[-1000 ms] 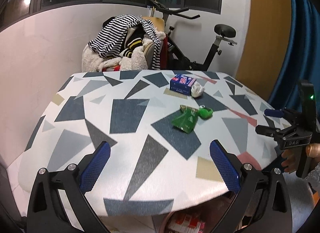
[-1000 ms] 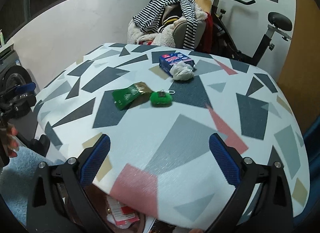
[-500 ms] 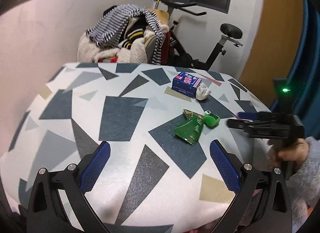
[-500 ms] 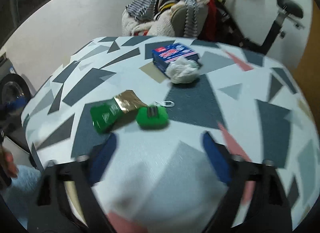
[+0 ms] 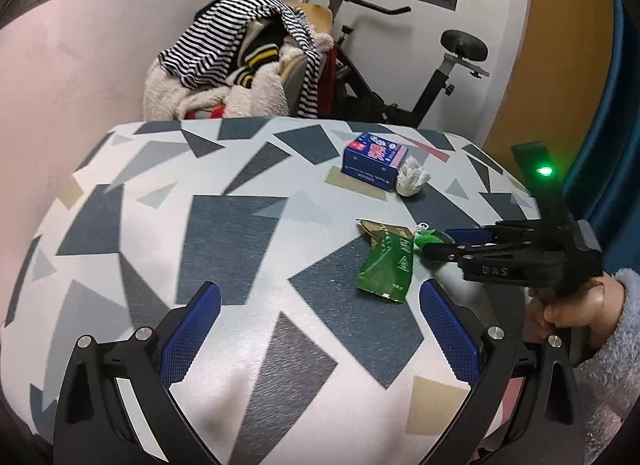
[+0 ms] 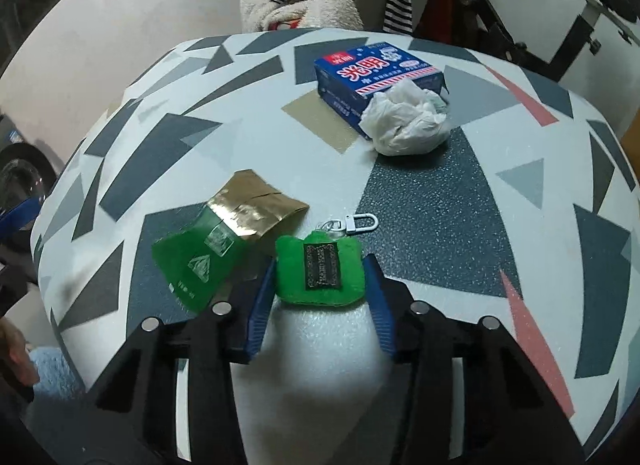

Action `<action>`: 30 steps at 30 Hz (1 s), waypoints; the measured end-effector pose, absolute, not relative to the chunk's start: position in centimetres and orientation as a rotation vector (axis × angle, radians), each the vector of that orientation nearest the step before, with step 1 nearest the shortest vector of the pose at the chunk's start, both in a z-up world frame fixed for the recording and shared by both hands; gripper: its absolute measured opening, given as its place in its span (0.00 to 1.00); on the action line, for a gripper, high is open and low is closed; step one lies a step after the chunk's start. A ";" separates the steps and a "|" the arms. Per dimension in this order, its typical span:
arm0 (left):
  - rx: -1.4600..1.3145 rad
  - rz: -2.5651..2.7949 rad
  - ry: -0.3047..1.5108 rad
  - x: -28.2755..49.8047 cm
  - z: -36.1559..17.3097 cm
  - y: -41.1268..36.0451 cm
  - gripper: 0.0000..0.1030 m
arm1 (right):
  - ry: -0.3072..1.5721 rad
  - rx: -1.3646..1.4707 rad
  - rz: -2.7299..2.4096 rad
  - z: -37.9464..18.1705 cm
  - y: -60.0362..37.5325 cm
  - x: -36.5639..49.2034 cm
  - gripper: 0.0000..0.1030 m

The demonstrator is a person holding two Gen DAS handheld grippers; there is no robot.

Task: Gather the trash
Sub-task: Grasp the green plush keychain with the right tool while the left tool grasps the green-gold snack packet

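A green felt keychain [image 6: 320, 271] with a white clip lies on the patterned table [image 6: 420, 193]. My right gripper [image 6: 320, 265] has a pad on each side of it, close to its edges; I cannot tell whether they press it. A green and gold wrapper [image 6: 208, 253] lies just left of it, also in the left wrist view [image 5: 386, 265]. A crumpled white tissue [image 6: 404, 121] rests against a blue box [image 6: 376, 69] farther back. My left gripper [image 5: 318, 325] is open and empty over the near table. The right gripper [image 5: 440, 243] shows there at the keychain [image 5: 426, 239].
A chair piled with striped and fleecy clothes [image 5: 240, 65] stands behind the table. An exercise bike [image 5: 400, 77] stands at the back right. A blue curtain [image 5: 616, 125] hangs at the far right.
My right gripper has moved forward over the table to the green keychain and its pads have narrowed around it. My left gripper has advanced a little over the table.
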State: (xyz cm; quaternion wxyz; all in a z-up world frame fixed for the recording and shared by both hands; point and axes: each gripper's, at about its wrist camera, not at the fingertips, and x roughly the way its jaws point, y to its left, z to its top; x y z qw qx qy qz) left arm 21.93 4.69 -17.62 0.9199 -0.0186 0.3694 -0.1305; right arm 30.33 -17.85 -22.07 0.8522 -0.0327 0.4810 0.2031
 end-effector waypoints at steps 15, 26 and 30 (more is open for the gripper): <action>0.140 -0.311 0.886 28.9 -21.8 -4.4 0.81 | 0.851 -0.015 0.367 -17.7 -23.3 26.6 0.43; 0.126 -0.339 0.947 29.0 -22.6 -3.5 0.38 | 0.845 0.005 0.359 -16.7 -25.5 24.3 0.43; 0.096 -0.353 0.913 27.2 -20.3 -2.4 0.38 | 0.831 0.012 0.369 -16.1 -25.6 23.0 0.43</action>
